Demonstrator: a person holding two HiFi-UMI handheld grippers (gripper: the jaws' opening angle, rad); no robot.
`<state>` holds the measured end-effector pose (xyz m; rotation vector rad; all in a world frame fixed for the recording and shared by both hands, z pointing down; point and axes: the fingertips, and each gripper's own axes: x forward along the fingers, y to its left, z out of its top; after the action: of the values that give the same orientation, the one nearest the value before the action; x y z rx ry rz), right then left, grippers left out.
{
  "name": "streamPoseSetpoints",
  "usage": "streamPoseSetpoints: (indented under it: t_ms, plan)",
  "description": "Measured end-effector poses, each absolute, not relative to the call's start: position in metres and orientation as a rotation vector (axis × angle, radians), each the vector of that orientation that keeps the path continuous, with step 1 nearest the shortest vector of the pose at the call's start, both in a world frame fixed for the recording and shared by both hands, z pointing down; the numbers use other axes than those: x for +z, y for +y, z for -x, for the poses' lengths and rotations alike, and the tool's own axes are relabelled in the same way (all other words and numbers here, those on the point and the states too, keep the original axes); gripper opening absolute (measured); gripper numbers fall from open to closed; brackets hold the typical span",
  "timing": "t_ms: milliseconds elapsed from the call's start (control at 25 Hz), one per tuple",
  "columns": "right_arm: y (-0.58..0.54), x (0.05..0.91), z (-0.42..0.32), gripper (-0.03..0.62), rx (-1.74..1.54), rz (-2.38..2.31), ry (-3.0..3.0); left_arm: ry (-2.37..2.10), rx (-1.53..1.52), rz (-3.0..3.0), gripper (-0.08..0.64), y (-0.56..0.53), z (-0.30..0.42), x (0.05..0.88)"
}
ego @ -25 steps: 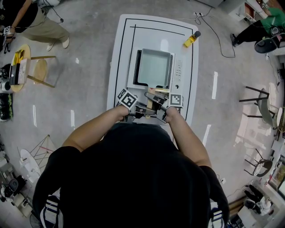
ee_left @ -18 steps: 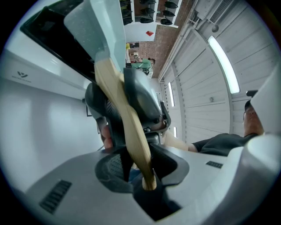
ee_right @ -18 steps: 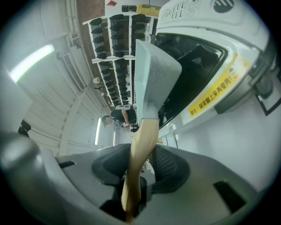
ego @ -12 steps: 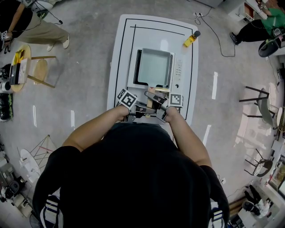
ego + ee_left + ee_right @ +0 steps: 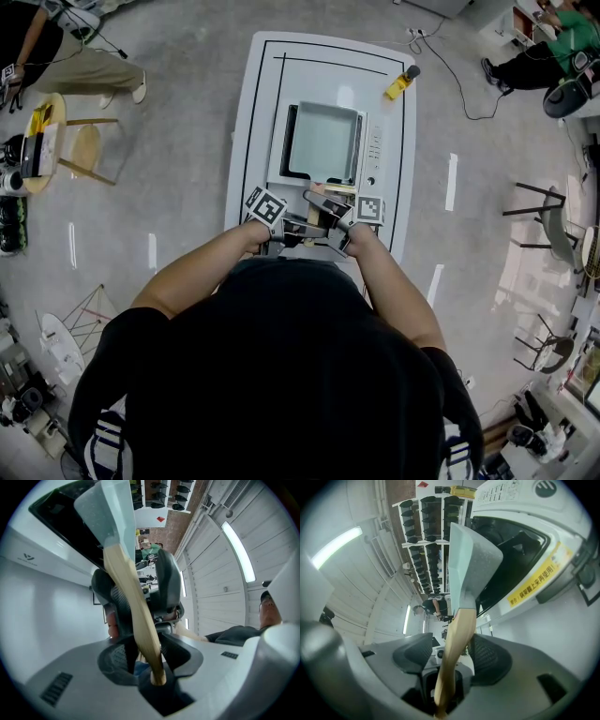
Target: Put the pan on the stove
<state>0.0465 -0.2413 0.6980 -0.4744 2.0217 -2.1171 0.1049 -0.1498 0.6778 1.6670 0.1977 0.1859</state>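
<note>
A square grey pan (image 5: 323,141) sits on the white stove (image 5: 375,155) on the table. Its wooden handle (image 5: 319,218) points toward me. My left gripper (image 5: 309,229) and right gripper (image 5: 325,212) meet at this handle from either side. In the left gripper view the handle (image 5: 133,611) runs between the jaws of the left gripper (image 5: 136,588), with a dark gap beside one pad. In the right gripper view the handle (image 5: 457,639) lies loose between the wide jaws of the right gripper (image 5: 452,653). Both pairs of jaws have just been opening.
A yellow object (image 5: 401,84) lies at the far right of the white table (image 5: 253,112). The stove's control strip (image 5: 376,148) runs along its right side. A wooden stool (image 5: 84,150) stands to the left, chairs (image 5: 553,220) to the right, and people at the far corners.
The right gripper's jaws have spread slightly around the handle. Hands, pan and stove have stayed where they were.
</note>
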Motion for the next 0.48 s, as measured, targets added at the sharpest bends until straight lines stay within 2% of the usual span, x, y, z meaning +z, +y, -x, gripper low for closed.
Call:
streamPoseSetpoints:
  t_ms: [240,480]
  plan:
    - [-0.241,0.696,-0.049,0.249,-2.086,0.481,2.057,0.215,0.185,-1.655,0.184,-0.145,-0.104,0.676]
    - [-0.232,0.693,-0.053,0.255,-2.116,0.498,2.015,0.19,0.213,-1.658,0.196,-0.14,-0.099,0.681]
